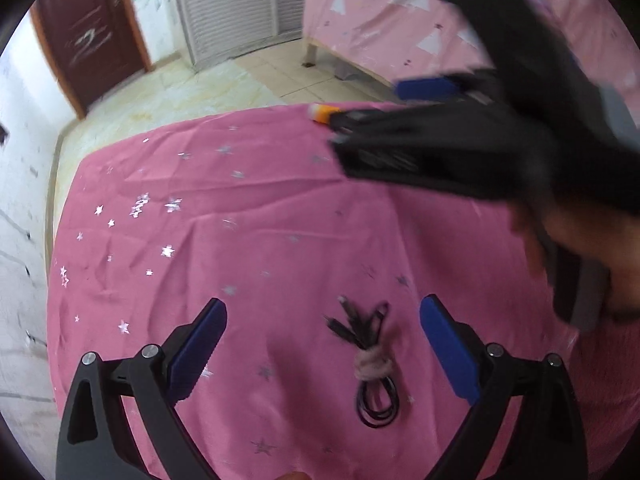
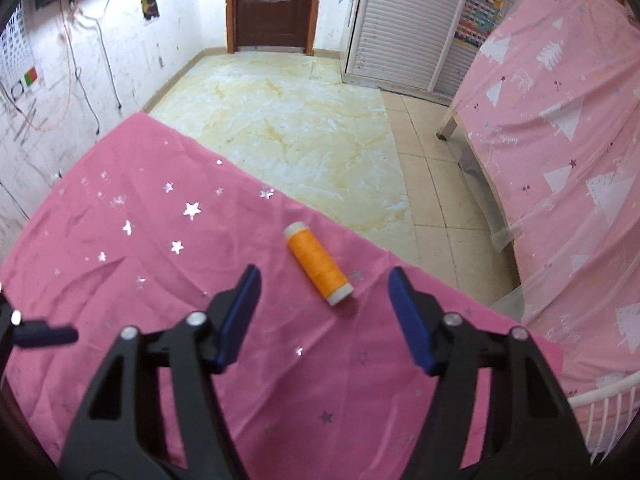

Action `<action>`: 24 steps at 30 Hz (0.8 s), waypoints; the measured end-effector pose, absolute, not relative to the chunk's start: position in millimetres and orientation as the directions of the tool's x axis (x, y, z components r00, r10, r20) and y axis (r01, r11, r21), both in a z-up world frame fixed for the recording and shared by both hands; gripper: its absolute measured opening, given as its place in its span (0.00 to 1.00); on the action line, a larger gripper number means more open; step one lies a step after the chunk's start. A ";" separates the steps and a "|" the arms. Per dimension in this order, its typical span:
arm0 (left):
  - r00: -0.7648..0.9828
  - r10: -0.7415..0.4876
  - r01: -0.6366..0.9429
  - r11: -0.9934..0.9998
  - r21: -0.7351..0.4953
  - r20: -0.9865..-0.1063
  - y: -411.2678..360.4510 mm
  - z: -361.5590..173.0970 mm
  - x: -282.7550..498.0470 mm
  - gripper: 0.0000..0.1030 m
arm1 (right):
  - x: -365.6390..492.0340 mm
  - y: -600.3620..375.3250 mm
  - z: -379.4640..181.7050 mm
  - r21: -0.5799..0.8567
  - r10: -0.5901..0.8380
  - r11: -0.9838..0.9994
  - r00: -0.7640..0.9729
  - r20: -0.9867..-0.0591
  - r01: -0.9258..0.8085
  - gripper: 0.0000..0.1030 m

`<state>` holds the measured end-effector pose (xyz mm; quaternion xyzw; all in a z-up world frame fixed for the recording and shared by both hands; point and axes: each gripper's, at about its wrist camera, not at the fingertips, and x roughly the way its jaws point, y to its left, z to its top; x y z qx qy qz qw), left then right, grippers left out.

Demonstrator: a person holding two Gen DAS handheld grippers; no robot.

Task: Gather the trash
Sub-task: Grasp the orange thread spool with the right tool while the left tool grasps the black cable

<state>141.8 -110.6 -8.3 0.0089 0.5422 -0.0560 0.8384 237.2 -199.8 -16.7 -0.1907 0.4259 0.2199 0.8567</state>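
An orange thread spool (image 2: 318,263) with white ends lies on its side on the pink star-print tablecloth (image 2: 120,248), near the table's far edge. My right gripper (image 2: 324,280) is open, its blue pads either side of the spool's near end and just short of it. In the left wrist view the spool (image 1: 322,112) is partly hidden behind the blurred right gripper. A coiled black cable tied with a beige band (image 1: 370,360) lies on the cloth (image 1: 240,220). My left gripper (image 1: 322,316) is open and empty above the cable.
Beyond the table edge is a marble-pattern floor (image 2: 288,120). A bed with a pink tree-print cover (image 2: 560,140) stands at the right, a white louvred cabinet (image 2: 400,20) and a brown door (image 2: 272,0) at the back. A white wall (image 2: 60,80) with wires runs along the left.
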 end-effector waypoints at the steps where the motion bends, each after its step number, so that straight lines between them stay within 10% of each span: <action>1: 0.407 -0.080 0.114 0.993 -0.036 -0.910 -116.6 -10.5 139.4 0.84 | 238.5 -197.4 -18.7 -0.154 0.204 0.828 0.545 -0.813 -0.539 0.55; 15: 0.435 -0.021 0.134 0.990 0.042 -0.900 -137.5 -22.9 125.4 0.29 | 255.5 -185.9 -39.4 -0.243 0.120 0.803 0.548 -0.828 -0.544 0.17; 24: 0.451 -0.005 0.130 0.990 0.060 -0.893 -136.7 -21.1 105.9 0.25 | 251.6 -191.0 -36.7 -0.246 0.122 0.818 0.576 -0.808 -0.519 0.16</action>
